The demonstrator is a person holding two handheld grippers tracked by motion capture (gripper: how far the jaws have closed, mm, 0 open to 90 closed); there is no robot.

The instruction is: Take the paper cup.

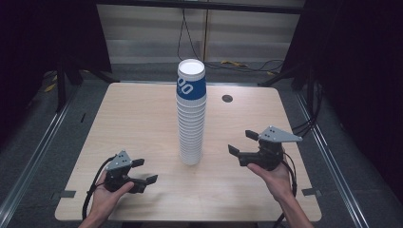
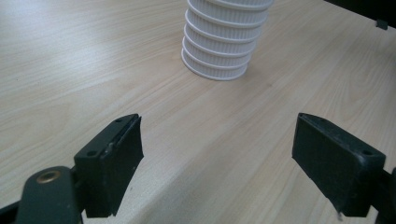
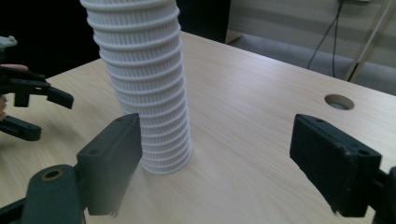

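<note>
So far nothing is lifted: the paper cup stack (image 1: 191,114) stands whole on the counter (image 1: 138,123), with the left gripper (image 1: 144,171) and right gripper (image 1: 241,143) flanking it, jaws wide open and empty.

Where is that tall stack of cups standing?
In the high view, the cup stack stands mid-table, between the left gripper and right gripper, touching neither.
</note>
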